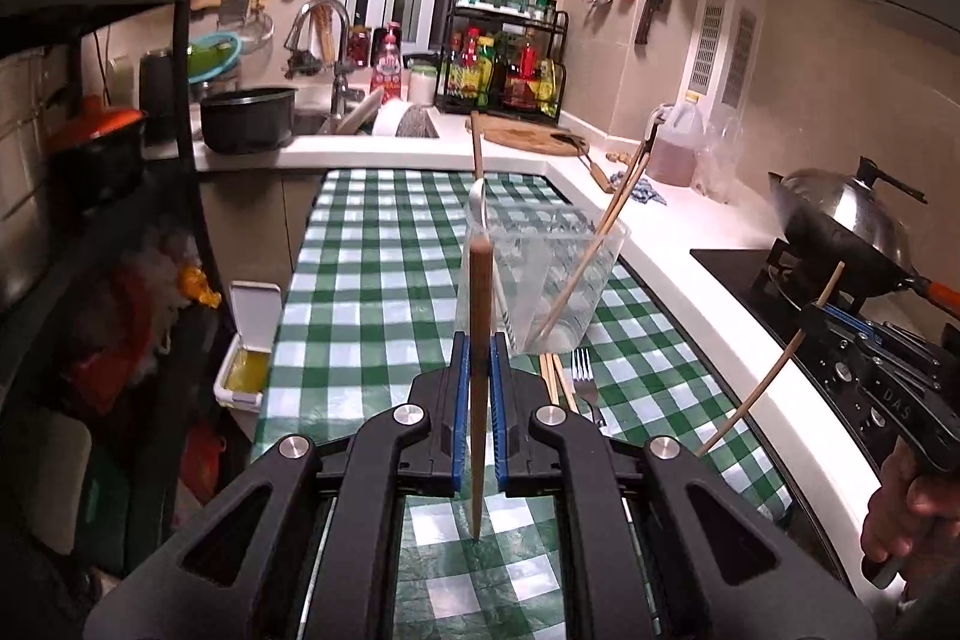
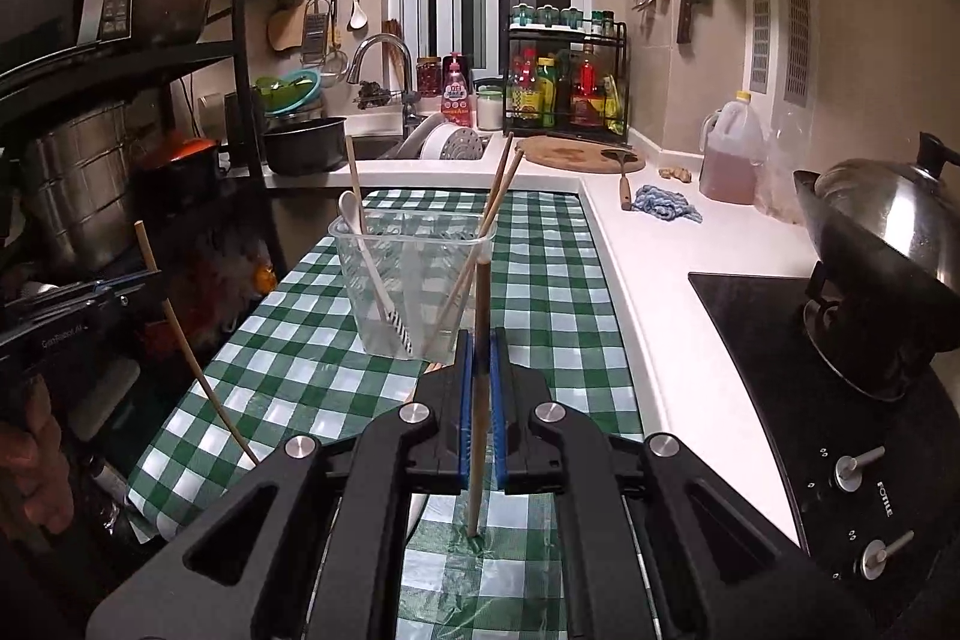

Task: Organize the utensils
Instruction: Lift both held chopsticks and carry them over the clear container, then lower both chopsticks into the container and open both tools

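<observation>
Chopsticks (image 1: pixel 479 340) (image 2: pixel 478 400) clamped upright in each gripper (image 1: pixel 479 370) (image 2: pixel 478 370).

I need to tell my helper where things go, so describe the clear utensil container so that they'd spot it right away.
On the green-and-white checked tablecloth beside the white counter stands a see-through plastic container. It holds a white spoon and leaning wooden chopsticks; it is the only upright transparent tub on that cloth.

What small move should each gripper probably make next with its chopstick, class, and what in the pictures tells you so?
Probably carry each one forward over the clear plastic container and lower it in. The left gripper and right gripper are each shut on an upright chopstick, the container stands just ahead on the checked cloth, and it already holds chopsticks and a white spoon.
</observation>
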Action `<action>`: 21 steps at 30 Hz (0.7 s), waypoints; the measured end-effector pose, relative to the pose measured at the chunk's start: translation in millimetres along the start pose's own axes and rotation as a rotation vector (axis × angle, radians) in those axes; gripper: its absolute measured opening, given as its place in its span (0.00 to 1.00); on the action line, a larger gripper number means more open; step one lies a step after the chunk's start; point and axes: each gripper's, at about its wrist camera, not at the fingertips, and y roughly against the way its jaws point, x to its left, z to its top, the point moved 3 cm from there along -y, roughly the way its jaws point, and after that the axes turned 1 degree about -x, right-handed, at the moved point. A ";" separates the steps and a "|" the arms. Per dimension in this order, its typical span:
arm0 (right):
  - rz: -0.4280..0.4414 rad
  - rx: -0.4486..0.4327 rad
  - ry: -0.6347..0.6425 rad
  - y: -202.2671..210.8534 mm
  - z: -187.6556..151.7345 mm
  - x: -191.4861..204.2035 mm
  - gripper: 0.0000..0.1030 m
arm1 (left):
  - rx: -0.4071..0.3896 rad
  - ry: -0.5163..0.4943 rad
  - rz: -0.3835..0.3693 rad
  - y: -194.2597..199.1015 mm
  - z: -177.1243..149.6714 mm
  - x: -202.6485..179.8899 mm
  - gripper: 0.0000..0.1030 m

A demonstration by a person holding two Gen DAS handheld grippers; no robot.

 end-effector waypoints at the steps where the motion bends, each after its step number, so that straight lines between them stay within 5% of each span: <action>1: 0.001 0.001 0.004 -1.4 -0.7 0.0 0.06 | 0.003 0.002 0.002 -1.5 -0.9 0.3 0.06; 10: 0.005 0.015 0.012 -10.3 -4.5 0.7 0.06 | -0.003 0.017 -0.016 -1.0 0.8 1.9 0.06; 21: 0.028 -0.004 0.011 -4.0 24.0 2.0 0.06 | -0.002 0.022 -0.044 -7.7 40.7 3.2 0.06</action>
